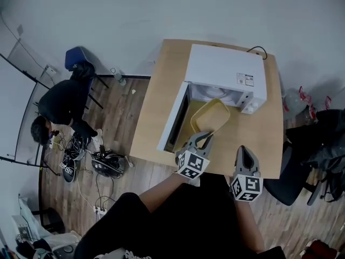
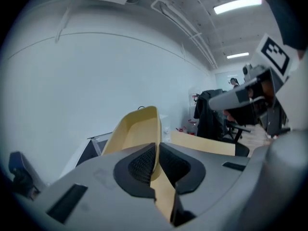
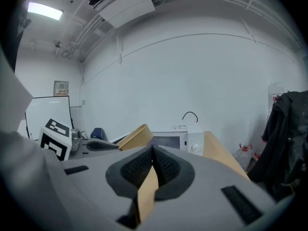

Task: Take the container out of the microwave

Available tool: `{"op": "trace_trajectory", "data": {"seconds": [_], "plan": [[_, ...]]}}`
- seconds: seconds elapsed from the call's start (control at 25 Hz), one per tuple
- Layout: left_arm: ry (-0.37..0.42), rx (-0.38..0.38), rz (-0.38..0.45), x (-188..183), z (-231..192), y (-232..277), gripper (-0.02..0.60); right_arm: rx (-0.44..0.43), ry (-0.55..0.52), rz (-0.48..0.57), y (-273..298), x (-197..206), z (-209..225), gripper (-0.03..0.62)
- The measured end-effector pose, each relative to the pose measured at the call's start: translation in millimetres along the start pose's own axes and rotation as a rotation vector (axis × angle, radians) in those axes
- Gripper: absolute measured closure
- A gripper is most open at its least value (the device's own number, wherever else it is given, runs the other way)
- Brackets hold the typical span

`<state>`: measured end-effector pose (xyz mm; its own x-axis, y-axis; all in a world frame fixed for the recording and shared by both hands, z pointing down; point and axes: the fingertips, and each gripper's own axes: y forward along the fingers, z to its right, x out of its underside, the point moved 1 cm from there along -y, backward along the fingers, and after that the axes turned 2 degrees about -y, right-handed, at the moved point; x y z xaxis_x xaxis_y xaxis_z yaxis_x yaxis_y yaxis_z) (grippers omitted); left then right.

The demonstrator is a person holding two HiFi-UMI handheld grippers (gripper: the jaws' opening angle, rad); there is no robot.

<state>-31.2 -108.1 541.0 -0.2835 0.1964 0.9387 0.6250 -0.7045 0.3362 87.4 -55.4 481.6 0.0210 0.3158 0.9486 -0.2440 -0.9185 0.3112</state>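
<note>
— Left gripper (image 1: 203, 139), how does it stand?
— Its ribbed dark pads (image 2: 143, 165) are clamped on the thin rim of the yellow container (image 1: 210, 116), a smooth tub with rounded corners at the open mouth of the boxy white microwave (image 1: 226, 69).
— And the right gripper (image 1: 245, 154)?
— Jaws together, nothing between them, at three o'clock of the left one.
— Any room?
— The open door (image 1: 173, 118) flanks the tub at nine o'clock, with bare wooden table (image 1: 264, 139) at three.

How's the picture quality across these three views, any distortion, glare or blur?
Head view: evenly lit and sharp, room edges bowed. Left gripper view: heavy fisheye, dark corners, ceiling light strip blown out, yellow container in focus. Right gripper view: same fisheye and dark corners, ceiling lamp glaring, microwave clear.
</note>
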Motion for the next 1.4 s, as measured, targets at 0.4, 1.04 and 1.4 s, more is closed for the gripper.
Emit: {"op": "trace_trajectory", "data": {"seconds": [0.4, 1.04, 1.4], "plan": [[-0.213, -0.031, 0.109, -28, 3, -61, 0.552, -0.007, -0.046, 0.019, -11, 0, -25, 0.536], [-0.232, -0.031, 0.155, -41, 18, -75, 0.552, 0.037, -0.107, 0.025, -24, -5, -23, 0.535], [-0.215, -0.005, 0.141, -47, 25, -64, 0.552, 0.052, -0.099, 0.034, -24, -7, -14, 0.534]]}}
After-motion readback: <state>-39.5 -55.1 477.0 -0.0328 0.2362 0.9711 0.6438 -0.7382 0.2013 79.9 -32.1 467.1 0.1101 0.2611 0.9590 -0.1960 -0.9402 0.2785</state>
